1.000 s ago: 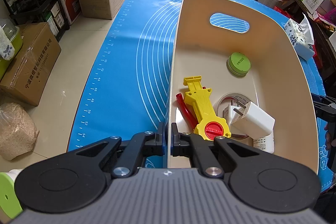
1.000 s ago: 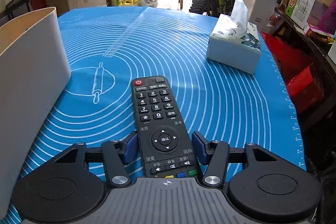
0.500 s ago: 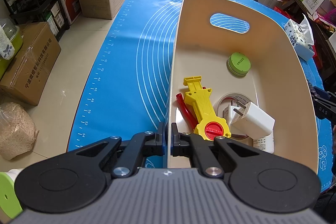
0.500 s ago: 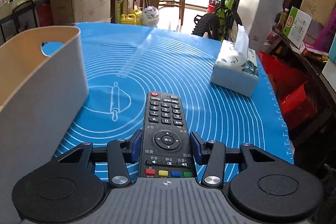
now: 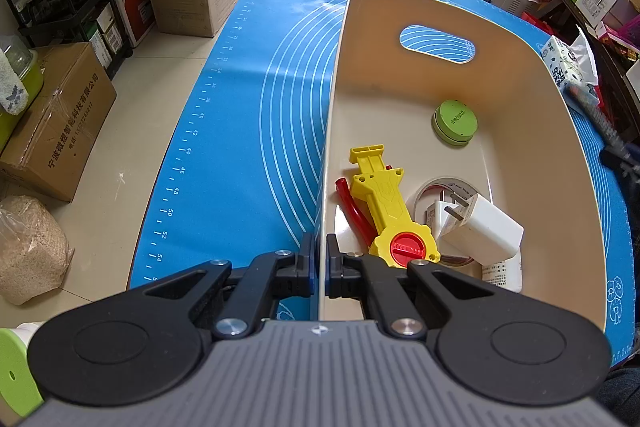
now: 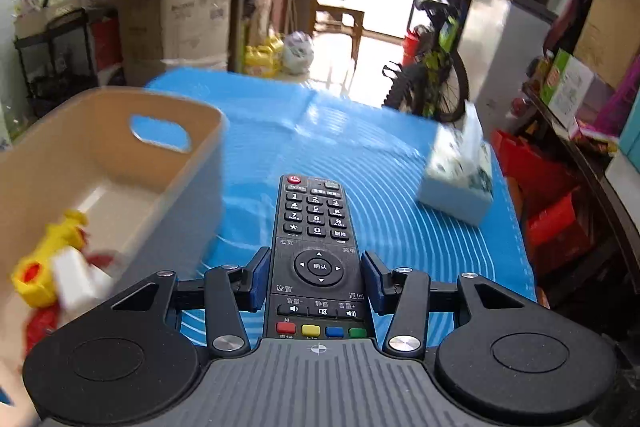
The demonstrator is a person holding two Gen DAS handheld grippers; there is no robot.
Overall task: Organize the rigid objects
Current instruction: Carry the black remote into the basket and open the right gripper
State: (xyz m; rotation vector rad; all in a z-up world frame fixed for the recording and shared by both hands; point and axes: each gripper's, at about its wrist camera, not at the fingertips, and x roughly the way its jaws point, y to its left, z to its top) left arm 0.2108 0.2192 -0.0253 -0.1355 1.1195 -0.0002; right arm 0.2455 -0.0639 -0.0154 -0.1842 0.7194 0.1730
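A beige bin (image 5: 520, 87) stands on the blue mat (image 5: 260, 107). My left gripper (image 5: 320, 247) is shut on its near wall, one finger inside and one outside. In the bin lie a yellow toy (image 5: 384, 203), a white charger (image 5: 484, 231), a green round tin (image 5: 456, 123) and a red piece (image 5: 352, 203). My right gripper (image 6: 315, 259) is shut on a black remote (image 6: 316, 219), which hangs above the mat just right of the bin (image 6: 100, 147), buttons up. The yellow toy (image 6: 44, 263) shows blurred at the right wrist view's lower left.
A tissue box (image 6: 456, 183) sits on the mat near its right edge. Cardboard boxes (image 5: 60, 123) and a sack stand on the floor to the left. A bicycle (image 6: 436, 75) and shelves crowd the far and right sides.
My right gripper closed on the remote and lifted it off the mat, so the bin's inside now shows on the left. The left gripper and bin have not moved.
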